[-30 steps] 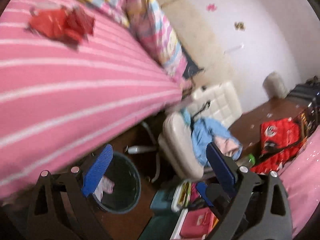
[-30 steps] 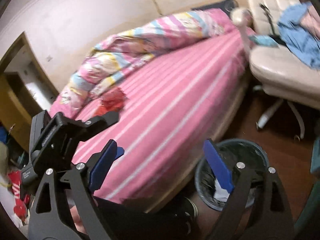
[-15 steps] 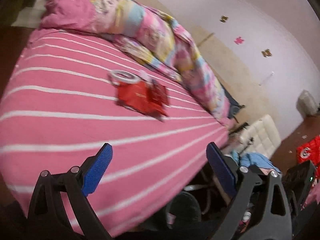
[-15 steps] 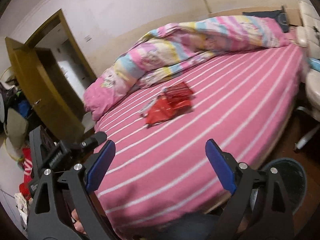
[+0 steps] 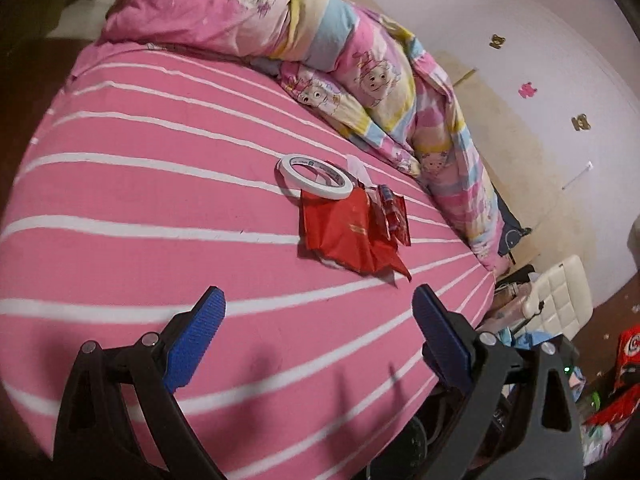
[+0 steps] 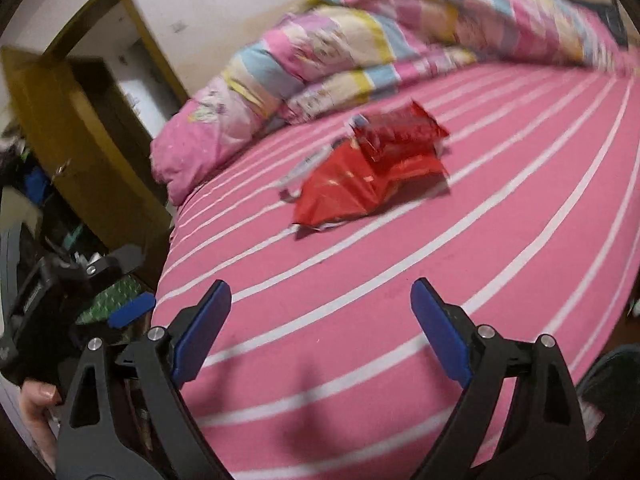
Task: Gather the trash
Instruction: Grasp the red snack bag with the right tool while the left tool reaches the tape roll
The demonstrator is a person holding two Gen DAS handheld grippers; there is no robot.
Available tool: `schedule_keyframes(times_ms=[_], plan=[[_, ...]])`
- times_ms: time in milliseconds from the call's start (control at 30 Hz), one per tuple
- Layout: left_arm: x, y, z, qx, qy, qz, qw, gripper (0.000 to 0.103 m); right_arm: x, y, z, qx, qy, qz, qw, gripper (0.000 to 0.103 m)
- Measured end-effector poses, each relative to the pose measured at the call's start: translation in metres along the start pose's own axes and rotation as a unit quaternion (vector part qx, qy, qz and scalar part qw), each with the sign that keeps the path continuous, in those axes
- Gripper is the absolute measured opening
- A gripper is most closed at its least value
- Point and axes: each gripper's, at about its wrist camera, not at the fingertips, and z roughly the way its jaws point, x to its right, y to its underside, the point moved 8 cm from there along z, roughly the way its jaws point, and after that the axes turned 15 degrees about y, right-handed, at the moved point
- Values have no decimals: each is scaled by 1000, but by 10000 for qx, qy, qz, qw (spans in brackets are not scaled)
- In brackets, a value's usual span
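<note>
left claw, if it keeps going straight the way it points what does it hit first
Most likely the pink striped bedsheet just ahead of the open left claw, since the claw angles down over the bed. If it clears the sheet, the red wrapper comes next, with the tape roll behind it. Depth is hard to judge.

Two matching hand-held tools: left gripper (image 5: 316, 312), right gripper (image 6: 320, 306). Black plastic arms with triangular cut-outs, tapering forward to the fingers (image 6: 202, 332). Ribbed blue pads on the inner faces. Round silver screws at the pivots, two to a side. Seen from the right wrist view, the left tool's black body, with a silver screw and one blue pad (printing on its side too small to read). Thumb (image 6: 36, 400) at the handle, bare, no sleeve showing.
</note>
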Motion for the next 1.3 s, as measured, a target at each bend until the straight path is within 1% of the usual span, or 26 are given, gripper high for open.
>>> schedule_keyframes(times_ms=[67, 100, 133, 233, 267, 367, 433, 533, 567, 667, 733, 800, 833, 900, 967, 1000, 1100, 1133, 1167, 1200, 1233, 1267, 1300], plan=[[1, -8, 17, -38, -2, 80, 10000, 92, 2, -10, 17, -207, -159, 364, 9990, 90], [0, -13, 26, -40, -66, 157, 9998, 92, 3, -10, 22, -251, -183, 432, 9986, 90], [-2, -18, 34, -46, -135, 185, 9997, 92, 3, -15, 31, -386, -257, 636, 9969, 90], [-11, -28, 56, -128, -166, 84, 9997, 92, 5, -27, 45, -509, -357, 797, 9949, 90], [-14, -31, 61, -146, -167, 64, 9997, 92, -1, -34, 51, -535, -425, 849, 9940, 90], [-23, -44, 76, -188, -180, -64, 9996, 92, -4, -45, 67, -552, -504, 866, 9934, 90], [-30, -50, 86, -230, -161, -174, 9995, 92, -5, -52, 81, -688, -596, 1063, 9902, 90], [-39, -58, 101, -313, -121, -482, 9983, 92, 0, -60, 94, -931, -717, 1440, 9826, 90], [-42, -61, 107, -331, -42, -627, 9975, 92, -1, -62, 97, -936, -707, 1483, 9820, 90], [-57, -71, 122, -335, 40, -1088, 9935, 92, -6, -71, 105, -824, -656, 1411, 9844, 90], [-70, -77, 130, -263, 136, -1522, 9879, 92, -8, -78, 109, -741, -637, 1384, 9855, 90], [-75, -83, 133, -154, 162, -1695, 9853, 94, -8, -79, 111, -733, -639, 1397, 9854, 90], [-75, -88, 137, -129, 170, -1681, 9855, 95, -11, -81, 109, -689, -665, 1399, 9855, 90], [-73, -94, 146, -190, 142, -1546, 9877, 97, -8, -86, 116, -674, -685, 1393, 9856, 90], [-69, -95, 156, -325, 78, -1341, 9904, 97, -7, -86, 115, -656, -650, 1461, 9850, 90], [-65, -95, 161, -433, 124, -1228, 9914, 97, -4, -87, 118, -665, -641, 1482, 9846, 89], [-57, -93, 171, -626, 443, -1186, 9900, 97, -2, -82, 121, -749, -591, 1595, 9826, 77], [-57, -93, 173, -644, 479, -1190, 9896, 96, 4, -87, 126, -776, -593, 1644, 9816, 67], [-57, -93, 174, -642, 501, -1195, 9895, 96, 5, -85, 124, -818, -587, 1743, 9795, 60], [-58, -94, 174, -597, 543, -1235, 9891, 95, 12, -91, 132, -831, -592, 1770, 9789, 56], [-59, -94, 173, -561, 573, -1276, 9886, 93, 16, -91, 132, -861, -593, 1837, 9774, 49], [-60, -94, 173, -534, 632, -1342, 9875, 76, 20, -89, 130, -877, -599, 1891, 9762, 43], [-61, -94, 174, -566, 739, -1429, 9853, 56, 22, -89, 131, -879, -607, 1925, 9755, 40]])
